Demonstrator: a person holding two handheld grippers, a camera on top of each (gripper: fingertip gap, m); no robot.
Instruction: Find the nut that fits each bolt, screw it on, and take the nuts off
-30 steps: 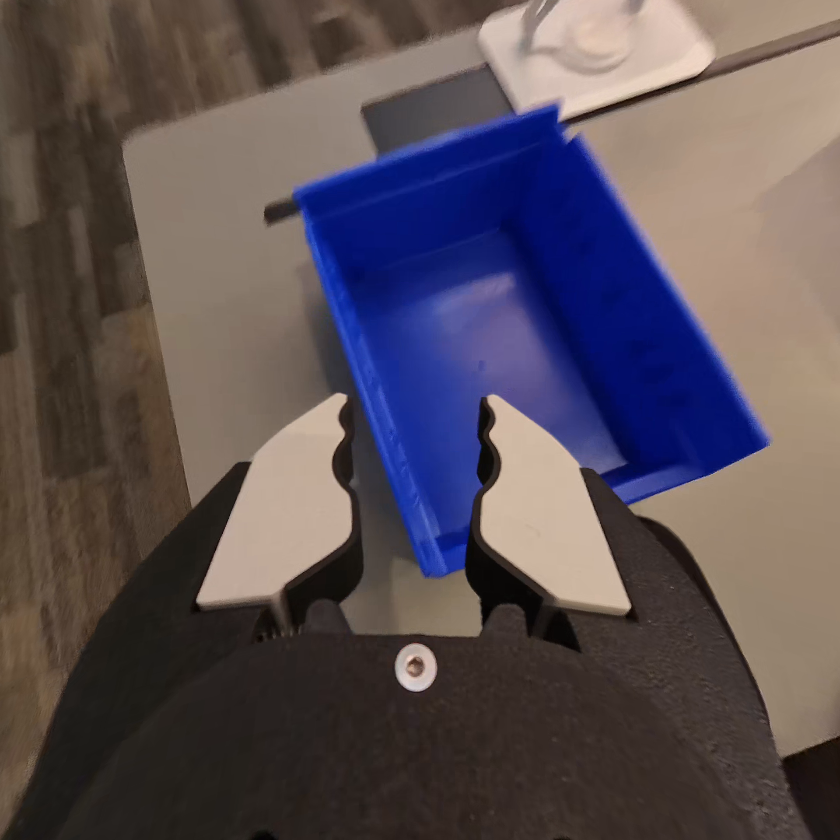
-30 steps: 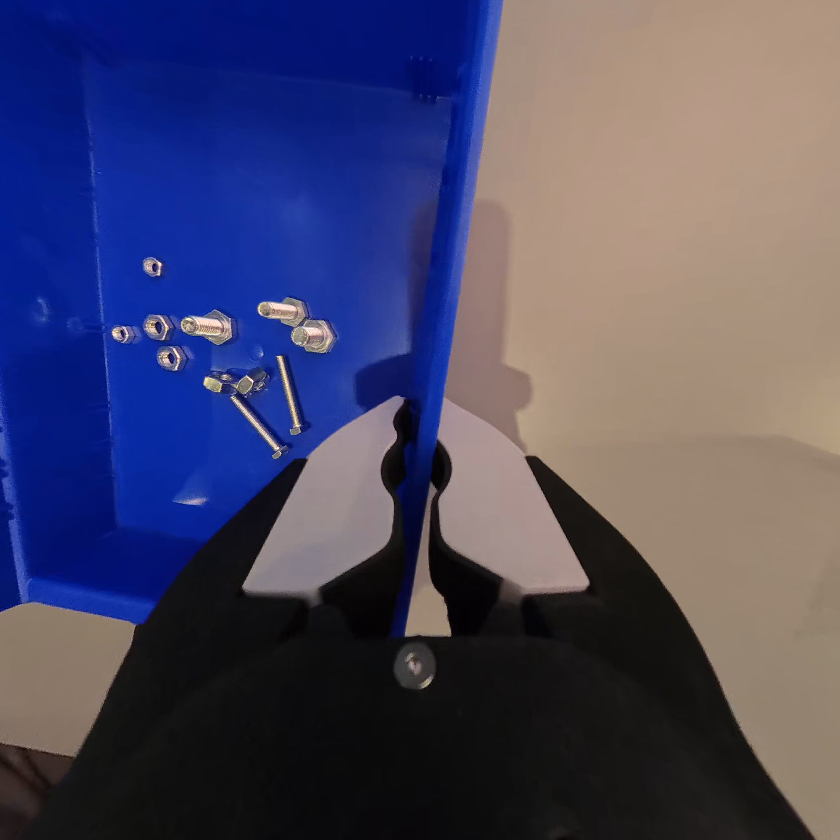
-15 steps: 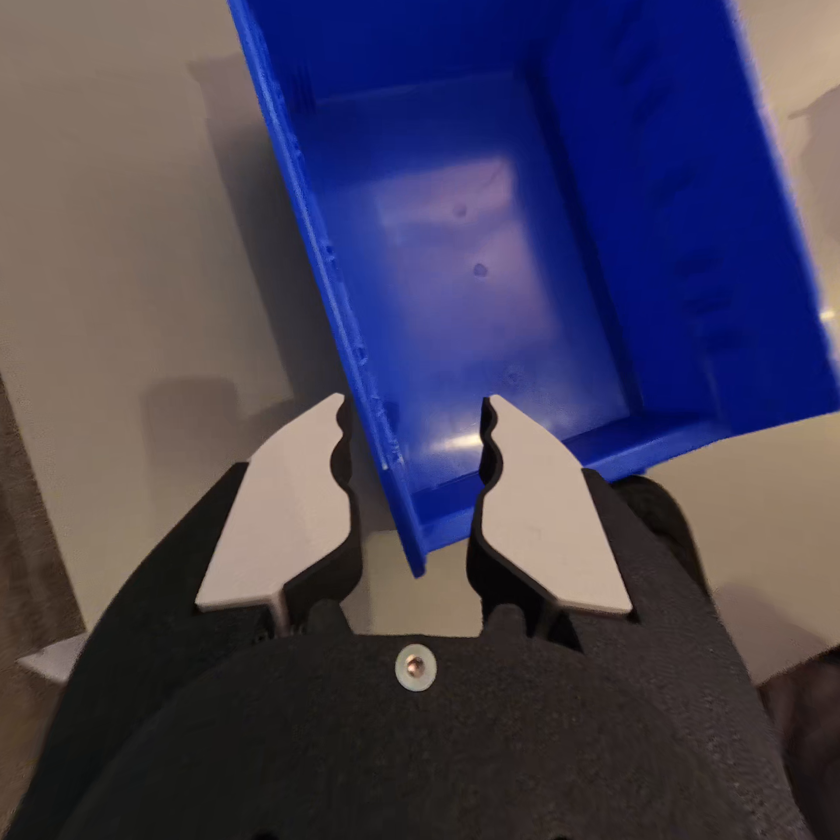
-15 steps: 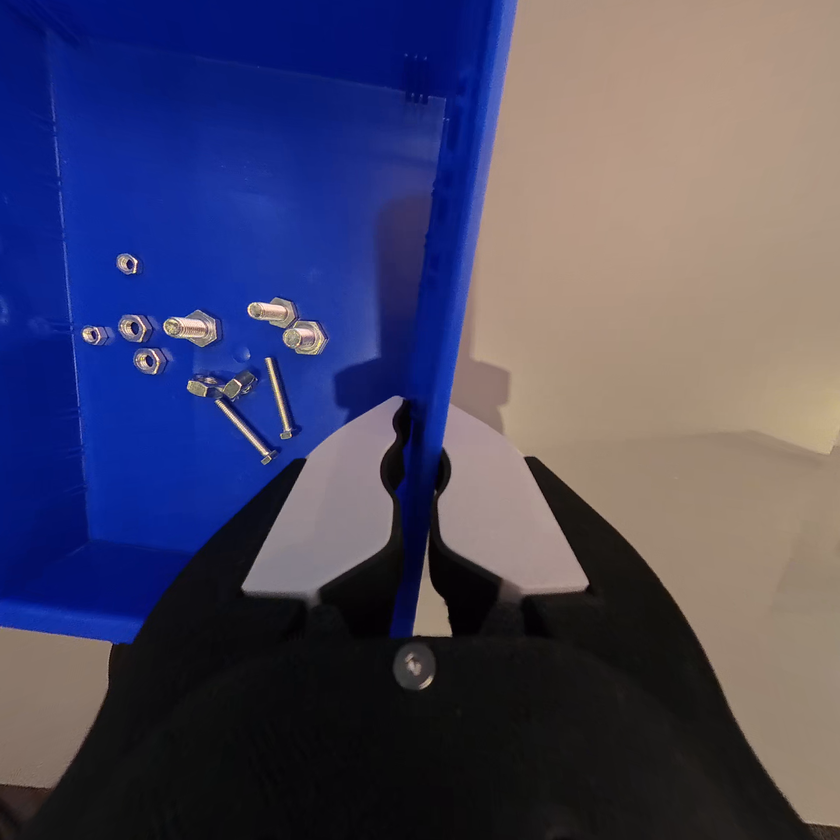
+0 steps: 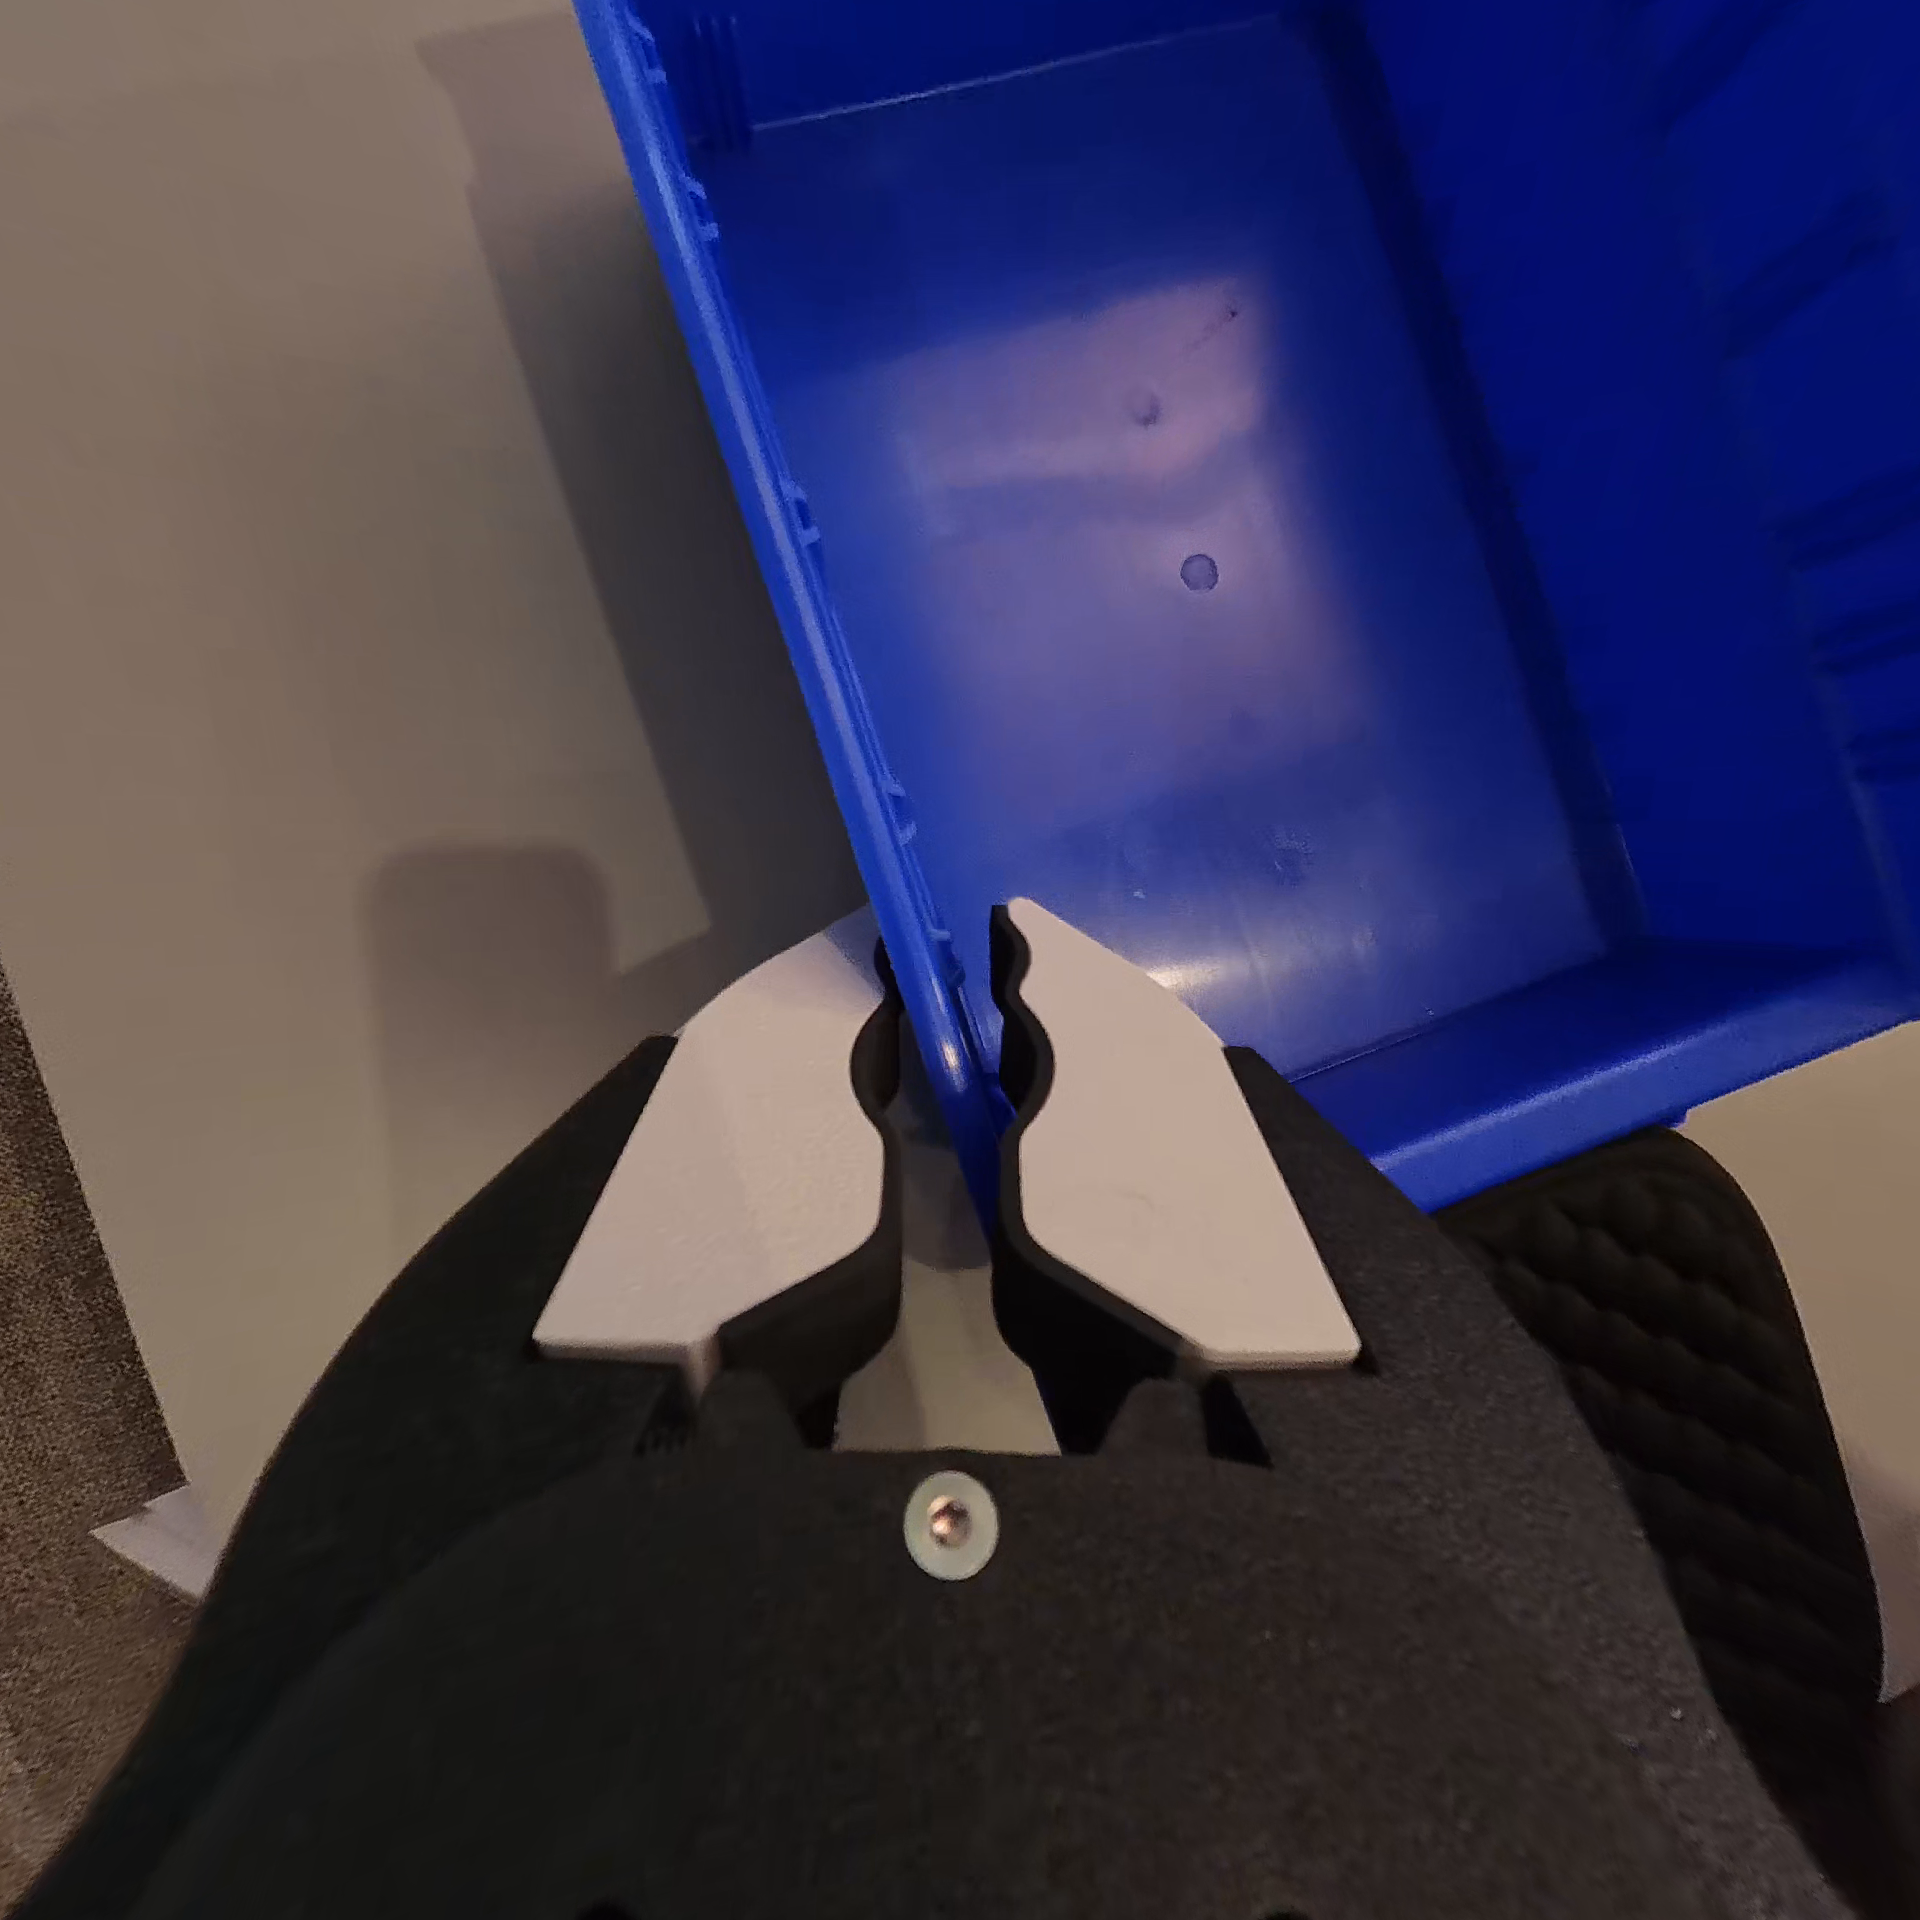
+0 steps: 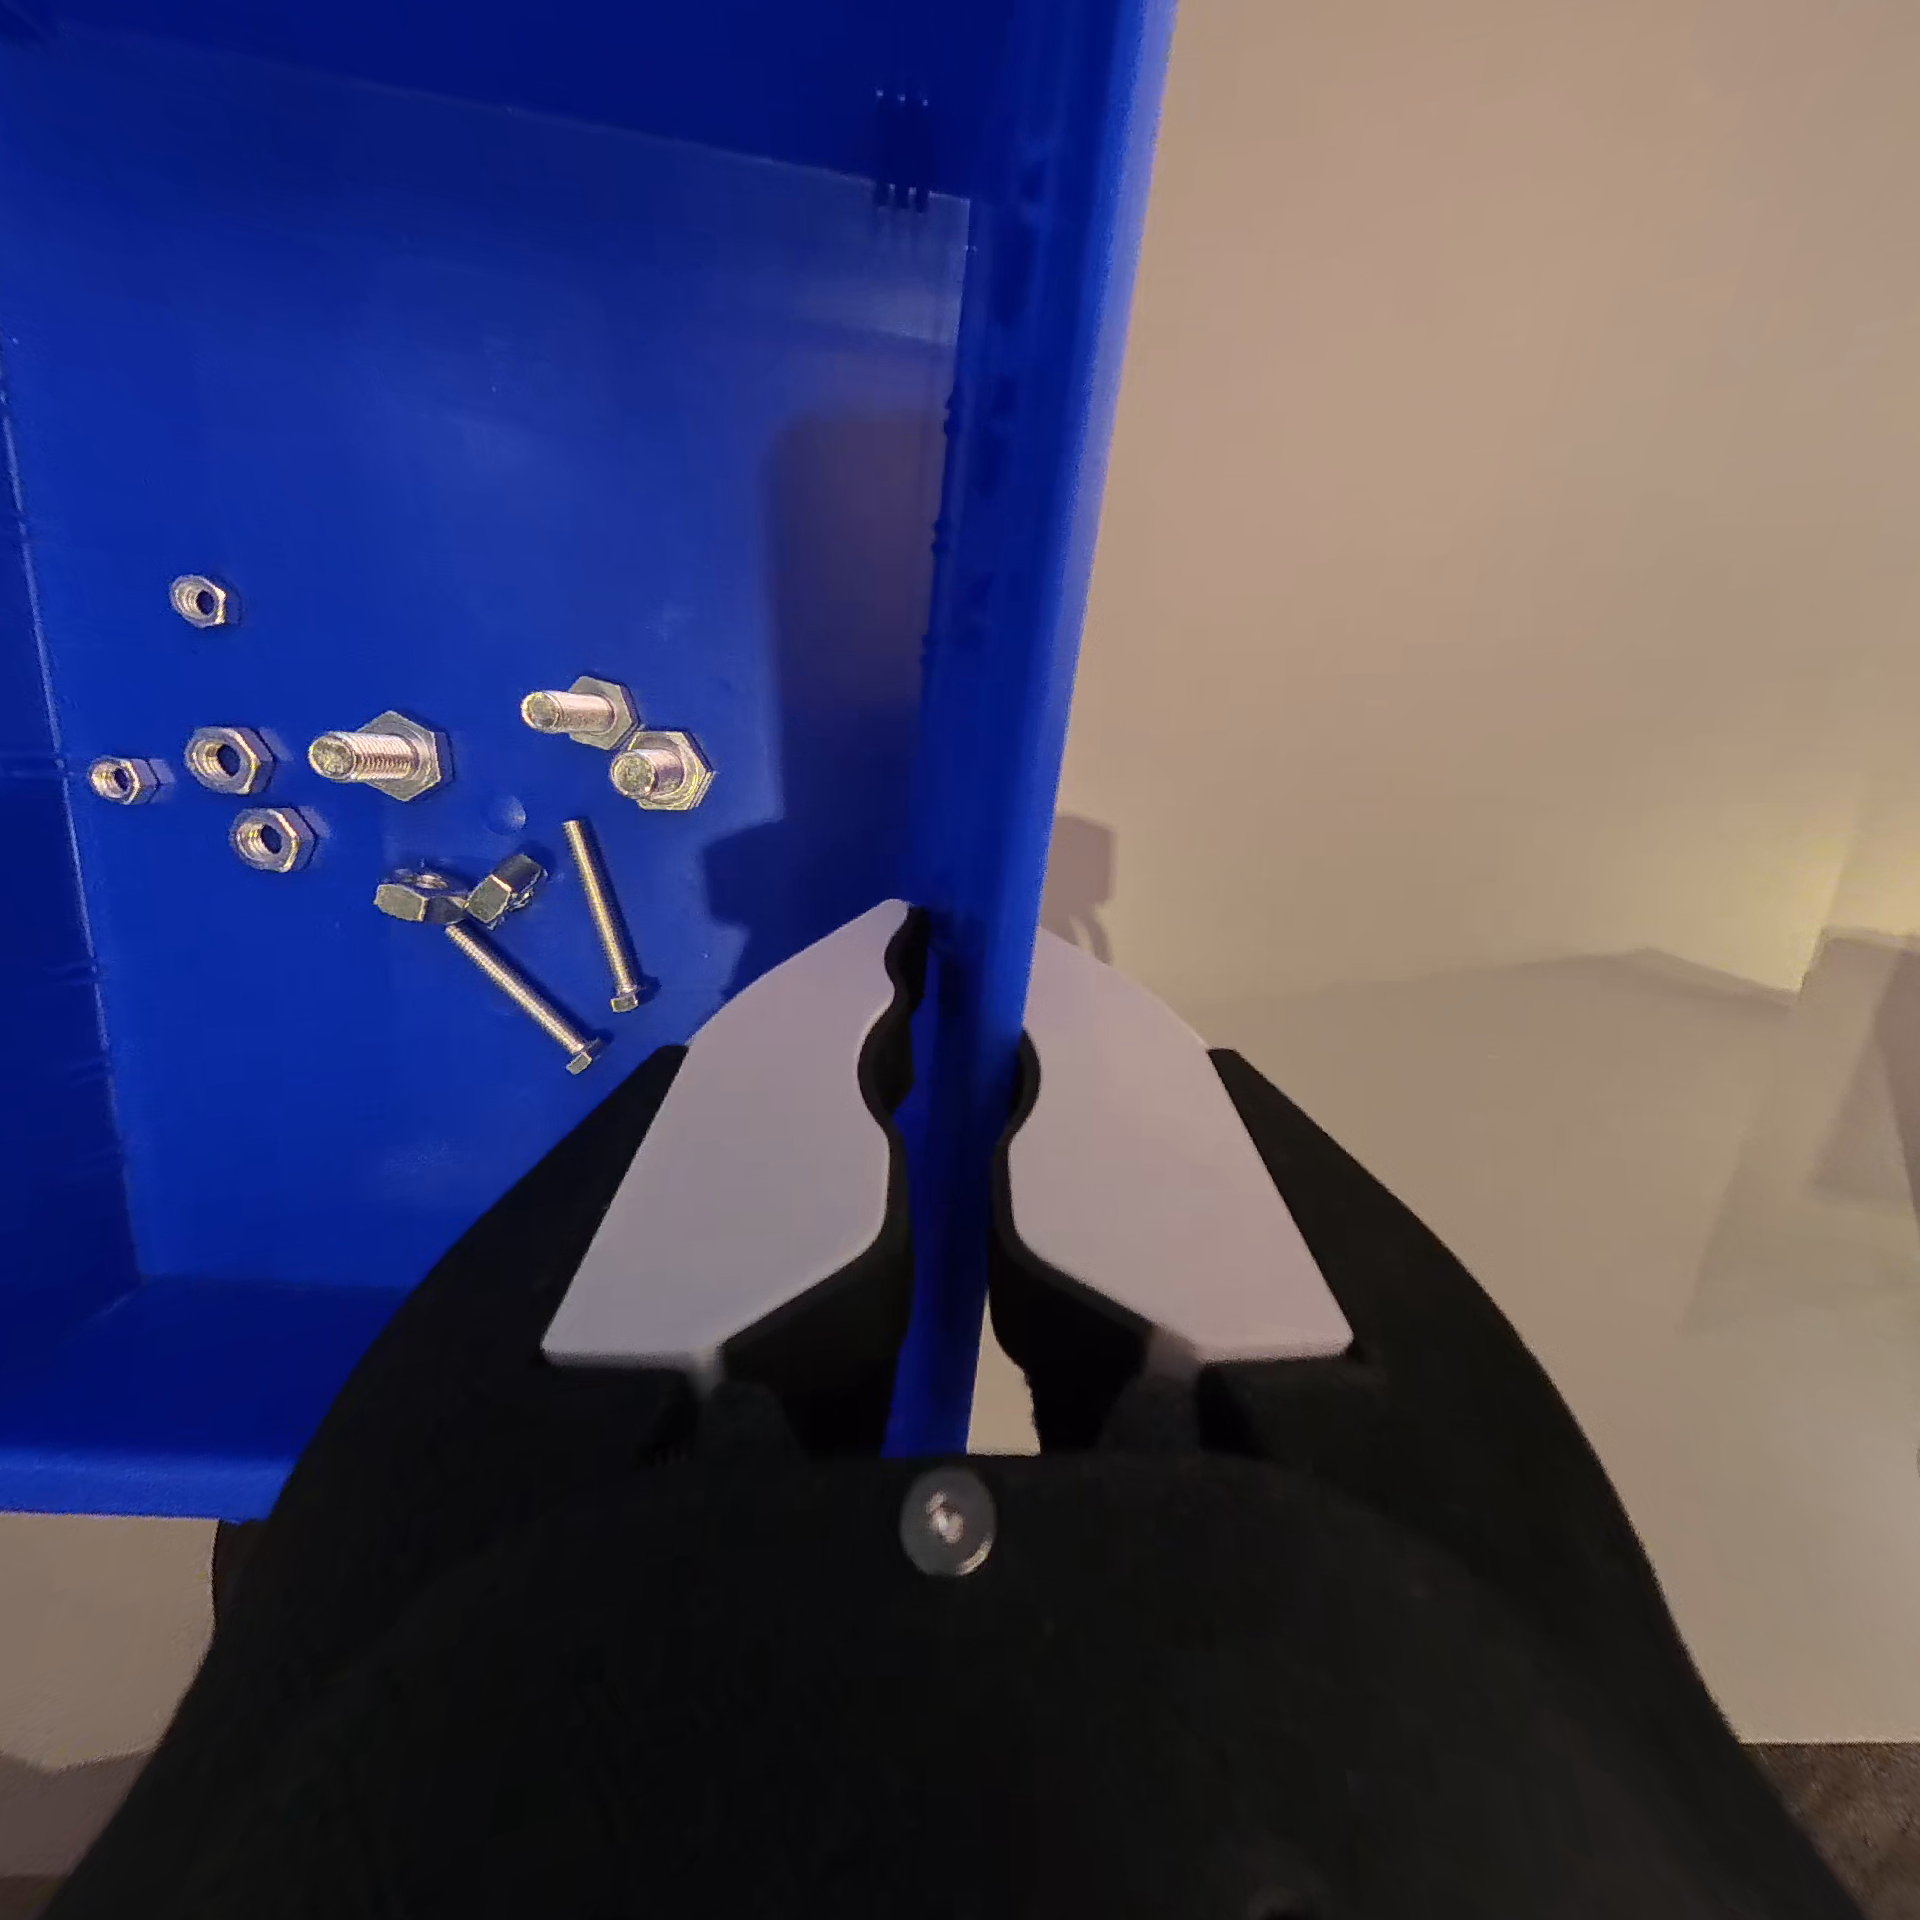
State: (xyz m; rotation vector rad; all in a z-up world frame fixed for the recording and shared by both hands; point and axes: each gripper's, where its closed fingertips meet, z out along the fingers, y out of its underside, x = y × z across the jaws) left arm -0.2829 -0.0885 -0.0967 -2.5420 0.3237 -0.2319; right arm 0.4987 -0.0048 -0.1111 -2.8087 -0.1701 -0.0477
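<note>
- The bolts and nuts lie loose on the floor of a blue bin, gathered toward its left wall and nearer end in the right wrist view.
- Three short thick bolts sit mid-floor: one on its side, two more touching each other, closer to the right wall.
- Two long thin bolts lie just nearer the near end, heads pointing toward the gripper.
- Four loose nuts lie flat by the left wall; two more stand on edge, touching the tip of one thin bolt.
- The right gripper is clamped on this bin's right wall, one finger inside and one outside.
- A second blue bin, with nothing visible on its floor, fills the left wrist view.
- The left gripper straddles that bin's left wall near its near corner, fingers closed in tight against the wall.
- Both bins rest on a pale surface; grey floor shows past its left edge.
</note>
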